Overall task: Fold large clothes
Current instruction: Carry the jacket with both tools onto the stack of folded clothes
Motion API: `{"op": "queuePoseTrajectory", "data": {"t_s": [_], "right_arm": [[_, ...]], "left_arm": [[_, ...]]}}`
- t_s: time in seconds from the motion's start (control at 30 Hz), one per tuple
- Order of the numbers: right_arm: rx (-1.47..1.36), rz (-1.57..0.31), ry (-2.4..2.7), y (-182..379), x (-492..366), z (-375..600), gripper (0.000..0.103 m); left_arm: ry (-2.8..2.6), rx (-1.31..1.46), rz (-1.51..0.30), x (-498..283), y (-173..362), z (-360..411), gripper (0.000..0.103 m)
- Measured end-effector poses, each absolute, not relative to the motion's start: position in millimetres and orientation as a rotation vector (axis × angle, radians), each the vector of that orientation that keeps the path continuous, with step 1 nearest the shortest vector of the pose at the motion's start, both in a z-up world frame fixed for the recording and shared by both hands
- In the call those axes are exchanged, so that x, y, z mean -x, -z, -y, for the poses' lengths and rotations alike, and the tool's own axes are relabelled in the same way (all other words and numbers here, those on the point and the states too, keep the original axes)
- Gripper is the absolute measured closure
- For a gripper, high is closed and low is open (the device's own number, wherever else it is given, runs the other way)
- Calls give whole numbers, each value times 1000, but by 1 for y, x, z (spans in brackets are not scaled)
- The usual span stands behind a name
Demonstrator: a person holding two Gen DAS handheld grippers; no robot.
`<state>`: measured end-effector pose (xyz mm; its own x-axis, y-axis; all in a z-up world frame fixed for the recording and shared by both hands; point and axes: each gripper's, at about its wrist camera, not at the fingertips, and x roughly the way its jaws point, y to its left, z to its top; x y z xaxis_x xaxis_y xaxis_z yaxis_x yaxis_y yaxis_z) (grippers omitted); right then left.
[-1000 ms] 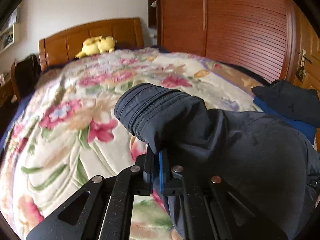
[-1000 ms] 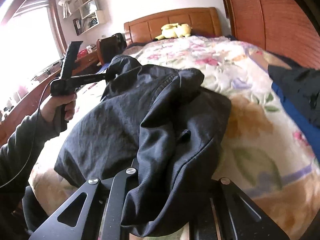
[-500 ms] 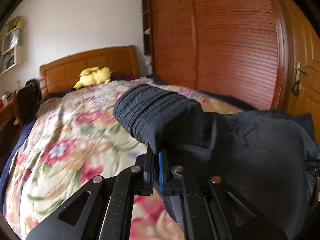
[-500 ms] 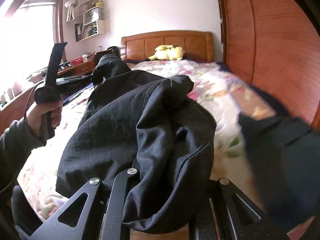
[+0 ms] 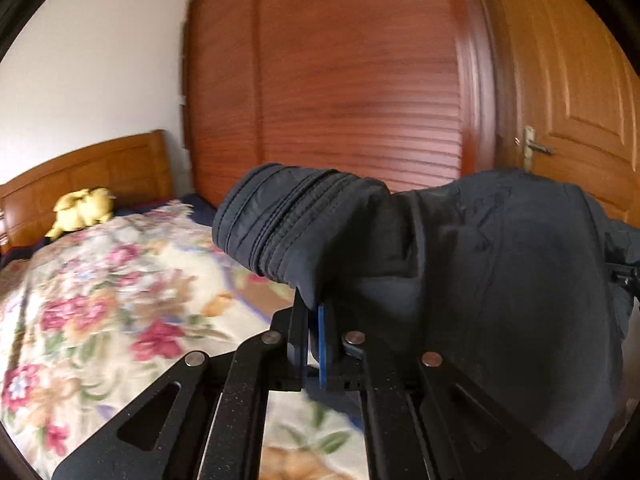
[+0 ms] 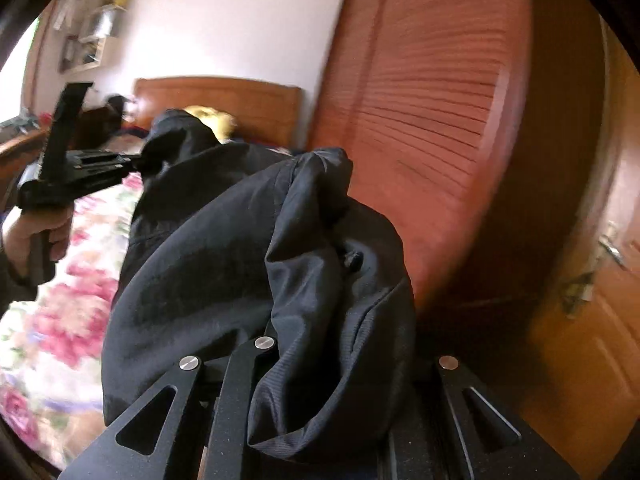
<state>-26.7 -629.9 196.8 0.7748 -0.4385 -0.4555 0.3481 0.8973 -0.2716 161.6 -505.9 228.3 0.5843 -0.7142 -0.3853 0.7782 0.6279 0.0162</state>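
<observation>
Above the floral bed (image 5: 120, 312), a dark garment (image 6: 224, 264) is stretched lengthwise between the left gripper (image 5: 314, 320) and right gripper (image 6: 320, 360), both clamped on its ends.

Bed (image 5: 132, 320) had floral quilt (image 5: 100, 312) spread over it, yellow plush toy (image 5: 82, 212) sitting up by headboard (image 5: 84, 168), around 10 o'clock.

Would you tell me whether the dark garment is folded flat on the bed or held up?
Held up, not folded: the dark garment hangs bunched between the left gripper and right gripper, above the floral bedspread.
</observation>
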Motion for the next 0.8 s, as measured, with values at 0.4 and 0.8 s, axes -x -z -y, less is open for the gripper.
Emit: {"op": "queuePoseTrajectory", "data": {"t_s": [0.4, 0.8], "right_arm": [[-64, -639, 492, -130, 53, 717, 67], [140, -439, 682, -164, 59, 630, 40]], "left_arm": [[844, -288, -541, -172, -142, 565, 97], [996, -267, -496, -121, -150, 513, 47]]}}
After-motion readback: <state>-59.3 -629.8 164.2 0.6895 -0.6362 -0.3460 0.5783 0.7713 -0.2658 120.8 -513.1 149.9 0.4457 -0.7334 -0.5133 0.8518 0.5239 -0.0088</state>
